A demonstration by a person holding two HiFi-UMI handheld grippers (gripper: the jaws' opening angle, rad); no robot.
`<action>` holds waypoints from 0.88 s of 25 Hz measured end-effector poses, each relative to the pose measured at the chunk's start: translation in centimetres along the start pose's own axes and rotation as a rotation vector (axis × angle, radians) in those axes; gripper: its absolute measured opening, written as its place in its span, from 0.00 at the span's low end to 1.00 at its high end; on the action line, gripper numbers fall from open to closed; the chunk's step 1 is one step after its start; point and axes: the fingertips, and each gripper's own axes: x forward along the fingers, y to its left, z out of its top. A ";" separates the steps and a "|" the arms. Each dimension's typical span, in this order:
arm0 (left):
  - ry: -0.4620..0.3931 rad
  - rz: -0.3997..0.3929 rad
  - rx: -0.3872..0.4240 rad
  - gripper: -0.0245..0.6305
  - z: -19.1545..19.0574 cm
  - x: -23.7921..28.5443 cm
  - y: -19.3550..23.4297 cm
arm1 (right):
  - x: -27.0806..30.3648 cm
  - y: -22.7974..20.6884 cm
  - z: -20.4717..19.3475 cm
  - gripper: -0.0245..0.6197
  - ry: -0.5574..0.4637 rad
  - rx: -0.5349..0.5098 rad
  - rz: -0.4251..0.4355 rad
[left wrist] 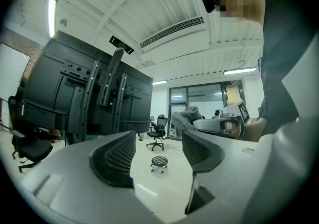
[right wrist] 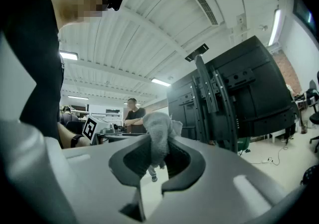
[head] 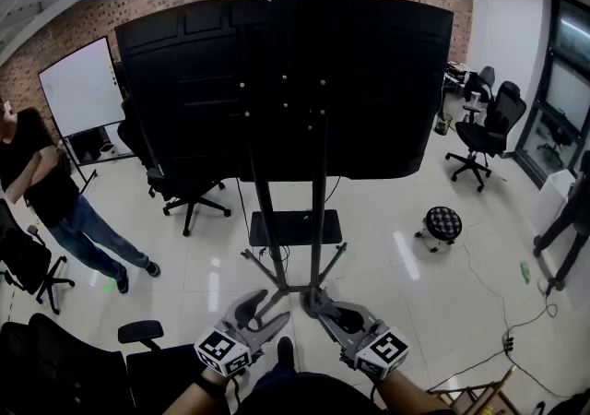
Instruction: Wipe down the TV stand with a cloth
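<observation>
The TV stand (head: 315, 210) rises in front of me, two black posts carrying a big black screen seen from behind, with a small shelf (head: 295, 227) low down. My right gripper (head: 318, 302) (right wrist: 158, 144) is shut on a grey cloth (right wrist: 159, 133) that sticks up between its jaws. It hovers near the foot of the stand's posts. My left gripper (head: 265, 305) (left wrist: 158, 141) stands open and holds nothing, just left of the right one. In the left gripper view the cloth (left wrist: 191, 115) shows on the right gripper, with the stand (left wrist: 107, 93) at the left.
A person (head: 51, 192) stands at the left by a whiteboard (head: 83, 88). Black office chairs (head: 189, 192) (head: 484, 132) stand around, one (head: 55, 367) close at my lower left. A small round stool (head: 442, 224) sits right of the stand. Cables (head: 502, 326) trail over the floor at the right.
</observation>
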 end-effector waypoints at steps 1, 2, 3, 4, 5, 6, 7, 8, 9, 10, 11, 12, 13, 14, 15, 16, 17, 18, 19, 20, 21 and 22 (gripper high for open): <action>0.000 0.004 0.003 0.52 0.3 0.4 0.6 | 0.5 -0.4 0.0 0.10 -0.001 -0.004 0.000; 0.000 0.009 0.007 0.52 0.6 0.8 1.3 | 0.9 -0.9 0.1 0.10 -0.001 -0.007 -0.001; 0.000 0.012 0.009 0.52 0.9 1.2 2.0 | 1.4 -1.4 0.1 0.10 -0.003 -0.011 -0.002; -0.001 0.012 0.012 0.52 1.1 1.6 2.7 | 1.9 -2.0 0.2 0.10 -0.004 -0.014 -0.003; -0.003 0.010 0.014 0.52 1.1 2.0 3.5 | 2.5 -2.5 0.3 0.10 -0.005 -0.018 -0.004; -0.006 0.007 0.017 0.52 1.2 2.4 4.3 | 3.0 -3.1 0.3 0.10 -0.005 -0.022 -0.005; -0.010 0.005 0.019 0.52 1.5 2.9 5.1 | 3.6 -3.7 0.4 0.10 -0.005 -0.028 -0.006; -0.015 0.003 0.020 0.52 1.8 3.4 5.9 | 4.2 -4.3 0.5 0.10 -0.005 -0.034 -0.008; -0.021 0.000 0.021 0.52 2.2 3.9 6.7 | 4.9 -5.1 0.6 0.10 -0.005 -0.040 -0.012; -0.027 -0.005 0.026 0.52 2.5 4.5 7.5 | 5.7 -5.9 0.8 0.10 -0.007 -0.045 -0.017; -0.032 -0.009 0.032 0.52 2.9 5.1 8.4 | 6.6 -6.7 1.1 0.10 -0.010 -0.048 -0.021; -0.034 -0.014 0.040 0.52 3.2 5.7 9.4 | 7.5 -7.5 1.4 0.10 -0.015 -0.051 -0.023; -0.033 -0.019 0.046 0.52 3.5 6.3 10.3 | 8.4 -8.2 1.7 0.10 -0.018 -0.054 -0.025; -0.033 -0.025 0.048 0.52 3.8 7.0 11.3 | 9.3 -9.0 2.0 0.10 -0.020 -0.057 -0.027; -0.034 -0.032 0.047 0.52 4.0 7.6 12.4 | 10.3 -9.8 2.2 0.10 -0.020 -0.059 -0.031; -0.035 -0.040 0.044 0.52 4.2 8.3 13.4 | 11.2 -10.7 2.3 0.10 -0.019 -0.058 -0.036; -0.036 -0.048 0.041 0.52 4.4 8.9 14.5 | 12.2 -11.6 2.4 0.10 -0.020 -0.057 -0.042; -0.036 -0.056 0.038 0.52 4.6 9.5 15.5 | 13.1 -12.4 2.5 0.10 -0.021 -0.054 -0.049; -0.037 -0.064 0.037 0.52 4.9 10.0 16.5 | 14.1 -13.3 2.7 0.10 -0.022 -0.052 -0.056; -0.038 -0.071 0.037 0.52 5.2 10.4 17.6 | 15.0 -14.1 2.9 0.10 -0.024 -0.050 -0.063; -0.038 -0.078 0.036 0.52 5.5 10.9 18.6 | 16.0 -14.8 3.1 0.10 -0.026 -0.051 -0.070; -0.036 -0.086 0.036 0.52 5.8 11.4 19.7 | 17.0 -15.6 3.5 0.10 -0.027 -0.055 -0.076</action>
